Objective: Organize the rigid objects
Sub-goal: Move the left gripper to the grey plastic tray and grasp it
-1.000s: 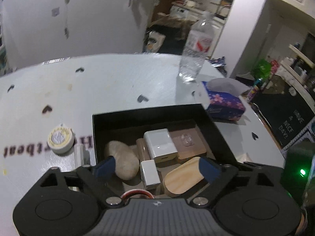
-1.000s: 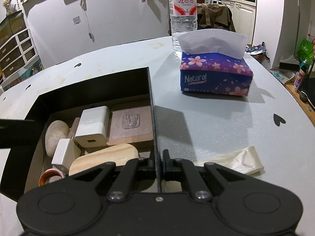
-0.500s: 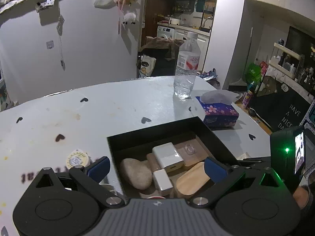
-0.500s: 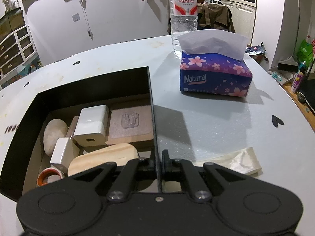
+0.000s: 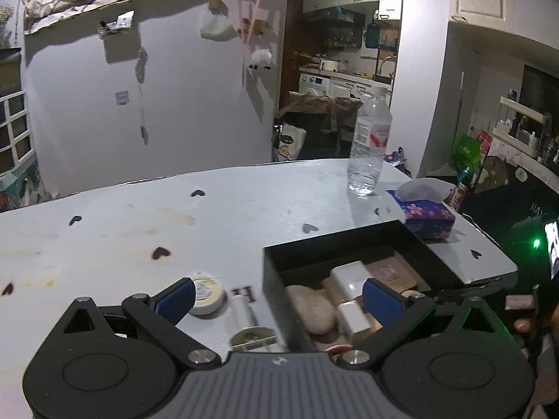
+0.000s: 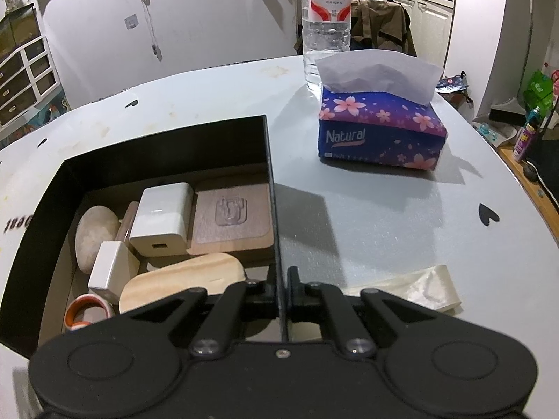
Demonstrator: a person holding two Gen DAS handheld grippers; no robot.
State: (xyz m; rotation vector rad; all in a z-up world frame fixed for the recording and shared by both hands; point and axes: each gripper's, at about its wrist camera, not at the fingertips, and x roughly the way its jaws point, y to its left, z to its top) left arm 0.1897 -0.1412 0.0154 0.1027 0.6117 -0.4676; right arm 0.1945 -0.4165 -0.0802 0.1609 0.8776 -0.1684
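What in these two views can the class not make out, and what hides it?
- Tape roll, right wrist view: its base is hidden by the box wall.
- Small objects left of the box, left wrist view: blurred and partly behind the left gripper.
- Table lettering, left wrist view: mostly covered.
- Box floor nearest the right gripper: covered by it.

Left tongs (image 5: 277, 296) wide apart above round tin (image 5: 206, 292), small cylinder (image 5: 243, 310) and black box (image 5: 356, 272).
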